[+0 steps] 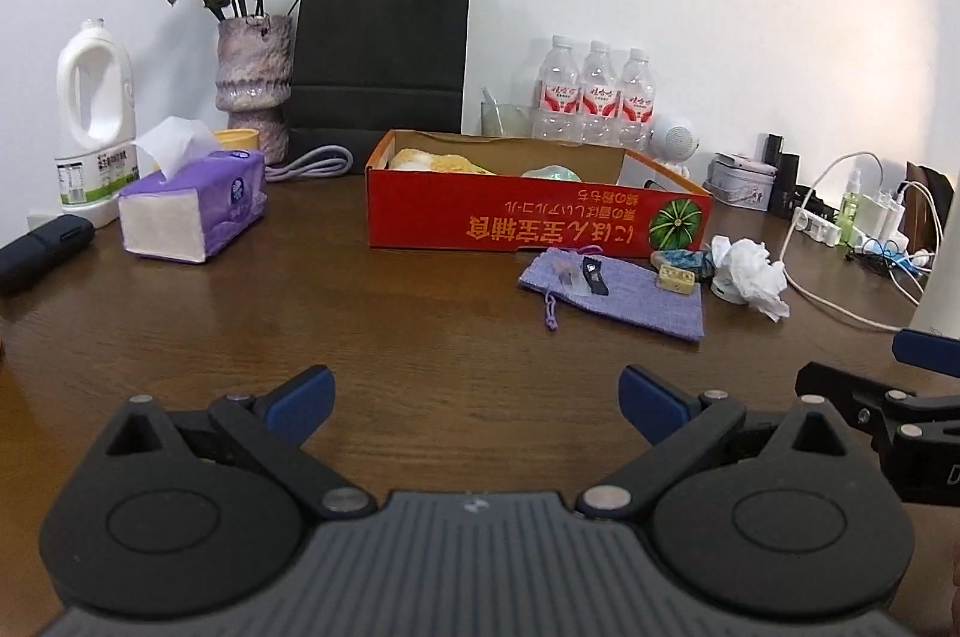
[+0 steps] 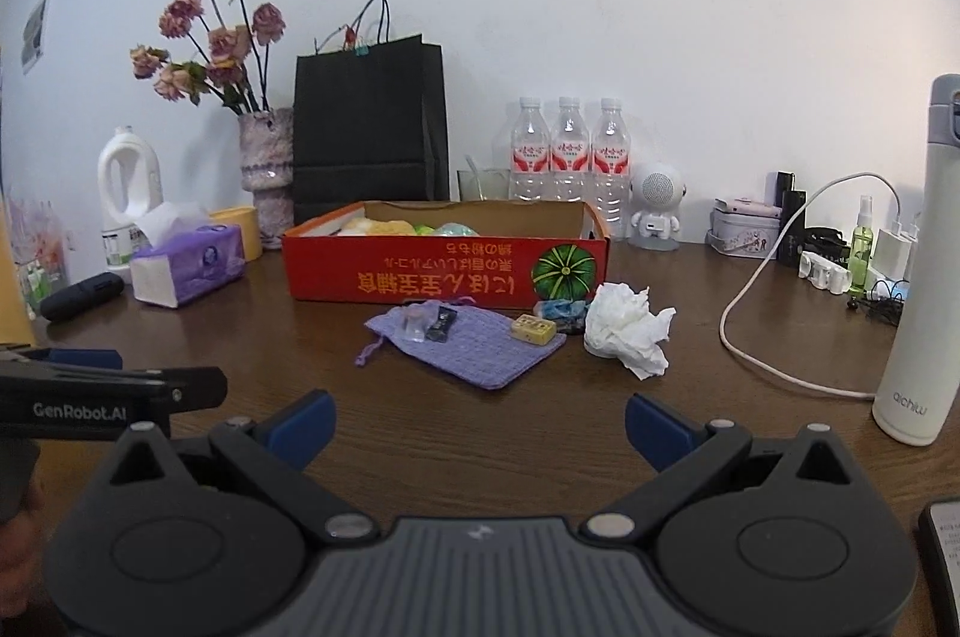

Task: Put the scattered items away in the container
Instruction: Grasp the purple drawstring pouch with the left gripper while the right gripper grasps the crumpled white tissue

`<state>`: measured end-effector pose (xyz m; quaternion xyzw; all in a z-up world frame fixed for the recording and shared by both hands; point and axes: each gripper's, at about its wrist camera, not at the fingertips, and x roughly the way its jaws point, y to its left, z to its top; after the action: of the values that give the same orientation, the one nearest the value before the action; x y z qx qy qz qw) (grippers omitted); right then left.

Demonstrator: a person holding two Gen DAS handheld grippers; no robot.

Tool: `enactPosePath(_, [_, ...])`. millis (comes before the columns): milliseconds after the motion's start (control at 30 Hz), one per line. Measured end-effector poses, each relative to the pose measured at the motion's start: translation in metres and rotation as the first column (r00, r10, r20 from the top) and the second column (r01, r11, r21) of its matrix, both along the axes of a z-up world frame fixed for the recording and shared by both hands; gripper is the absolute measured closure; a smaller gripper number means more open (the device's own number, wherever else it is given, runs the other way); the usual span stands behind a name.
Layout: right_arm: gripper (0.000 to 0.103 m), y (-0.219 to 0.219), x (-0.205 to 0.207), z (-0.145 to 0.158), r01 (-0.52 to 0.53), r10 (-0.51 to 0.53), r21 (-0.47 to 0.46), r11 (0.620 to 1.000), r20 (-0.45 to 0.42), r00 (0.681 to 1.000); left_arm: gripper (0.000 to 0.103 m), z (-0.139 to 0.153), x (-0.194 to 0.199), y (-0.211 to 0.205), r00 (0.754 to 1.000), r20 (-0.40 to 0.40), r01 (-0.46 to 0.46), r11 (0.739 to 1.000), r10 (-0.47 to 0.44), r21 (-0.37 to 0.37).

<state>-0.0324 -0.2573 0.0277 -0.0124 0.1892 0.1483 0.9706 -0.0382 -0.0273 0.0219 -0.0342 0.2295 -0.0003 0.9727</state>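
My left gripper (image 1: 477, 400): fingers spread wide, nothing between them, hovering over the bare brown table (image 1: 372, 325).
My right gripper (image 2: 480, 424): fingers likewise wide apart and empty, held beside the left one; each shows at the edge of the other's view.
Purple pouch (image 2: 465, 352): lies flat on the table straight ahead of my right fingers and ahead-right of my left ones, drawstring trailing toward the left.
On the pouch: a small clear piece (image 2: 416, 326) and a small dark packet (image 2: 443, 323), side by side near its far edge.
Yellow block (image 2: 532, 329): sits at the pouch's right corner, touching it.
Blue-green item (image 2: 561, 311): just behind the yellow block, against the box front; I cannot tell what it is.
Crumpled tissue (image 2: 627, 331): right of the yellow block, ahead-right of my right fingers.
Red box (image 2: 447, 268): the open container, just beyond the pouch, already holding yellow and pale green things.
Tissue pack (image 1: 192, 211): far ahead-left of my left fingers.
White cable (image 2: 774, 313): loops across the table to my right.
White flask (image 2: 918, 271): upright at my far right.
Beyond the box: a black bag (image 2: 369, 126), three water bottles (image 2: 570, 156) and a vase of dried roses (image 2: 264, 169) along the wall.
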Motion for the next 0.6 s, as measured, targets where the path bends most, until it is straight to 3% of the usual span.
enactPosePath(200, [0.000,0.006,0.033,0.008,0.038,-0.037,-0.093,0.995,0.002,0.999,0.000,0.006,0.043,-0.009,0.998,-0.030,0.055,0.998,-0.054,0.034])
enactPosePath(333, [0.000,0.003,0.058,0.022,0.042,-0.044,-0.091,0.995,-0.019,0.999,0.000,0.016,0.077,-0.018,0.998,0.010,0.066,0.996,-0.067,0.056])
enactPosePath(467, [0.000,0.001,0.088,0.030,0.037,-0.037,-0.085,0.996,0.002,0.999,0.000,0.013,0.113,-0.022,0.997,-0.003,0.076,0.996,-0.076,0.053])
enactPosePath(600, [0.000,0.001,0.133,0.023,0.040,-0.045,-0.079,0.996,-0.056,0.997,0.000,0.007,0.142,-0.022,0.995,-0.041,0.088,0.995,-0.086,0.036])
